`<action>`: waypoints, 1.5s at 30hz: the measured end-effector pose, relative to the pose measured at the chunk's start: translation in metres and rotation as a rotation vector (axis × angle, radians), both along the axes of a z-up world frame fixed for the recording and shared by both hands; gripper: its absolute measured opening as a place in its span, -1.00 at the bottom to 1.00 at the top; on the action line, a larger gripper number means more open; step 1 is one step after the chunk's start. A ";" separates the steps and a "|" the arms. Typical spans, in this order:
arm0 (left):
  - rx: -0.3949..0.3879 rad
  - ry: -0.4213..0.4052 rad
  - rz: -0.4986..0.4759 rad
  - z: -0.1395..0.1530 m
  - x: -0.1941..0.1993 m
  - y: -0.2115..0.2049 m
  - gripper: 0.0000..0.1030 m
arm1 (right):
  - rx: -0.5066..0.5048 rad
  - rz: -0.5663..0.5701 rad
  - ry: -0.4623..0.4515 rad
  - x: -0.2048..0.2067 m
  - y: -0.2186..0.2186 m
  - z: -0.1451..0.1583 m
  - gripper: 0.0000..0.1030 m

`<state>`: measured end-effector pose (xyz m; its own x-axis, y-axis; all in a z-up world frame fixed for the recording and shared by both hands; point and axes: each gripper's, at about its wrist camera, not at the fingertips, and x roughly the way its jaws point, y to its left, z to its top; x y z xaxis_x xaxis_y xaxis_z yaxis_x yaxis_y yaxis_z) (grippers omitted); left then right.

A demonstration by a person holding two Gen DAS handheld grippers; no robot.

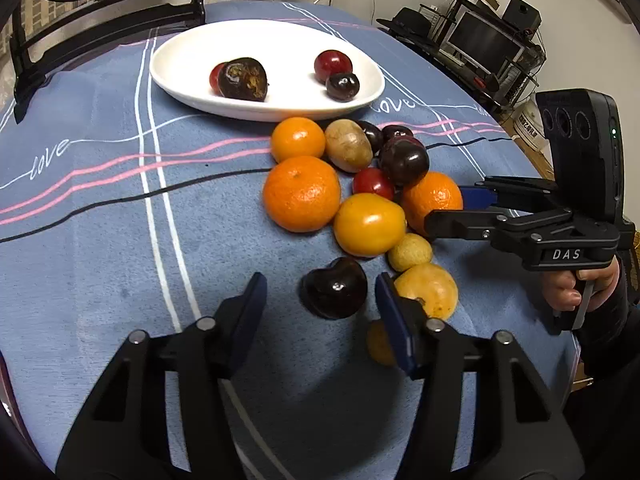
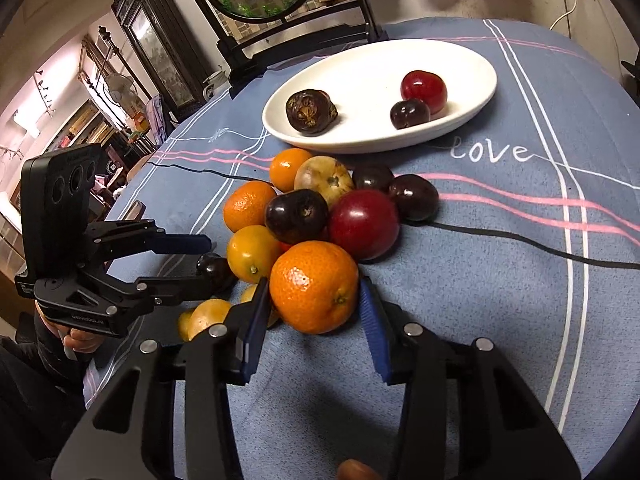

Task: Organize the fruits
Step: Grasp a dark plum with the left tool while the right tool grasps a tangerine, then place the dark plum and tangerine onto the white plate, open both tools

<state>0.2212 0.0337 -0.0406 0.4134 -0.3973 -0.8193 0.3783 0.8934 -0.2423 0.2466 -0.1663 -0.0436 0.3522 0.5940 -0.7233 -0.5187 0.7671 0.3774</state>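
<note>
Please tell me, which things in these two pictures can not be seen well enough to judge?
- Left wrist view: a small orange fruit is half hidden behind the left gripper finger.
- Left wrist view: a red fruit on the white plate is mostly covered by the dark fruit.
- Right wrist view: a brown thing is cut off by the bottom edge.
- Right wrist view: the fruits behind the right gripper finger are partly covered.

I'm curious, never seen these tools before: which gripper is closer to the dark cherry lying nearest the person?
Left. The left gripper has its open fingers either side of the dark cherry. The right gripper sits farther off, open around an orange.
</note>
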 end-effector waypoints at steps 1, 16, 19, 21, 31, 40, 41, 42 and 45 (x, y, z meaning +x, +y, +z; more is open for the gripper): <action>0.003 0.000 0.001 -0.002 -0.001 0.000 -0.01 | -0.002 0.000 -0.001 0.000 0.000 0.000 -0.14; 0.082 -0.047 -0.007 -0.003 -0.007 -0.019 -0.34 | -0.019 -0.004 -0.010 -0.001 0.002 0.001 -0.14; 0.093 -0.057 -0.006 -0.002 -0.009 -0.020 -0.35 | -0.025 -0.005 -0.017 -0.002 0.003 0.002 -0.14; 0.098 -0.063 -0.004 -0.002 -0.011 -0.022 -0.35 | -0.027 -0.006 -0.019 -0.002 0.003 0.002 -0.14; -0.033 -0.099 0.027 0.027 -0.007 -0.003 -0.36 | 0.032 0.012 -0.113 -0.006 0.001 0.033 -0.14; -0.008 -0.219 0.139 0.074 0.075 0.004 -0.36 | -0.010 -0.078 -0.254 0.060 0.022 0.057 -0.14; -0.001 -0.223 0.156 0.074 0.090 0.005 -0.36 | -0.021 -0.086 -0.255 0.069 0.024 0.055 -0.14; 0.001 -0.220 0.171 0.074 0.103 0.007 -0.36 | -0.032 -0.090 -0.253 0.076 0.027 0.052 -0.14; 0.012 -0.196 0.219 0.066 0.140 0.011 -0.36 | -0.072 -0.098 -0.243 0.097 0.035 0.040 -0.14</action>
